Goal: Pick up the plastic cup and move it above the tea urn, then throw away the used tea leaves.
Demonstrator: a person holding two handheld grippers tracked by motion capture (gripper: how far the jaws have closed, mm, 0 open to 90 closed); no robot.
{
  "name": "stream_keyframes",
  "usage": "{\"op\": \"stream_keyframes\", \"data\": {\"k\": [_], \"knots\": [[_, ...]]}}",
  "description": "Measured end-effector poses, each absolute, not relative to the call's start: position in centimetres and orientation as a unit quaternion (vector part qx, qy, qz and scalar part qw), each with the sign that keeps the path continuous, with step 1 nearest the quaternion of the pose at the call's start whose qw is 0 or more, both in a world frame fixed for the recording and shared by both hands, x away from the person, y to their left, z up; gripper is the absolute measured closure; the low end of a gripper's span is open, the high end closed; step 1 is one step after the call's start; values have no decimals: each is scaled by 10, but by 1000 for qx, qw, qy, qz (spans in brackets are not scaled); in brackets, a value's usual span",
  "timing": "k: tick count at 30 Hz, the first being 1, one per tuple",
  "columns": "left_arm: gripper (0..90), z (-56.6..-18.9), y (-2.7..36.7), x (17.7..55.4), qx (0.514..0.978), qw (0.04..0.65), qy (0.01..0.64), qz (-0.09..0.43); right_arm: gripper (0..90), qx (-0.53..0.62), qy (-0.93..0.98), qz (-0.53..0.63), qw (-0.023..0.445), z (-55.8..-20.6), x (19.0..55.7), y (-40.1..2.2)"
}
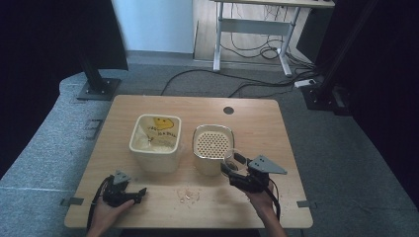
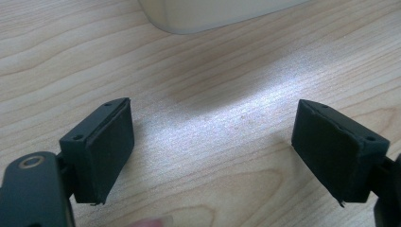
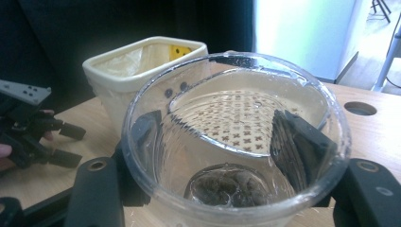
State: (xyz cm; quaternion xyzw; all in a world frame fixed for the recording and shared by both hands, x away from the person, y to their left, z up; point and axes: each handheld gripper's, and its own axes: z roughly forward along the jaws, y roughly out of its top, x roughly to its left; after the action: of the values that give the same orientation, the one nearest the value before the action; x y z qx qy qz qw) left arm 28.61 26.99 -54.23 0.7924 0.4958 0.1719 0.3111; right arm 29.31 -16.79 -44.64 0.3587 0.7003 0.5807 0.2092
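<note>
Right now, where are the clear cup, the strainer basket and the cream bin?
clear cup [image 3: 236, 142], right gripper view, its see-through wall between the jaws.
strainer basket [image 1: 212, 144], high view, its perforated bottom.
cream bin [image 1: 155, 158], high view, its front wall.

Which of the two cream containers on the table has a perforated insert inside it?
The container with the holed insert is the rounded one nearest the right gripper, which holds a clear cup. The squarer container instead holds a plastic liner with yellow print.

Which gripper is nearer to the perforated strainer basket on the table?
Right. The right gripper holds a clear cup beside the strainer basket. The left gripper rests open on the table, farther away, past the lined bin.
</note>
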Motion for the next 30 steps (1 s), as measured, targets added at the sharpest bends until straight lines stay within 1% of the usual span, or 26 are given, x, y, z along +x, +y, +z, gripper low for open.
{"op": "stream_keyframes", "data": {"k": [9,14,22,26,30], "knots": [[138,-542,269,287,793,310,496,172,363,375,681,586,227,-435,293,-185],[137,-542,269,287,795,307,493,173,364,388,664,588,252,-421,298,-192],[135,-542,269,287,795,309,492,173,366,400,661,574,269,-404,324,-203],[138,-542,269,287,797,307,491,174,369,404,655,584,257,-397,334,-204],[137,-543,269,287,797,307,490,175,371,398,664,568,278,-391,340,-199]]}}
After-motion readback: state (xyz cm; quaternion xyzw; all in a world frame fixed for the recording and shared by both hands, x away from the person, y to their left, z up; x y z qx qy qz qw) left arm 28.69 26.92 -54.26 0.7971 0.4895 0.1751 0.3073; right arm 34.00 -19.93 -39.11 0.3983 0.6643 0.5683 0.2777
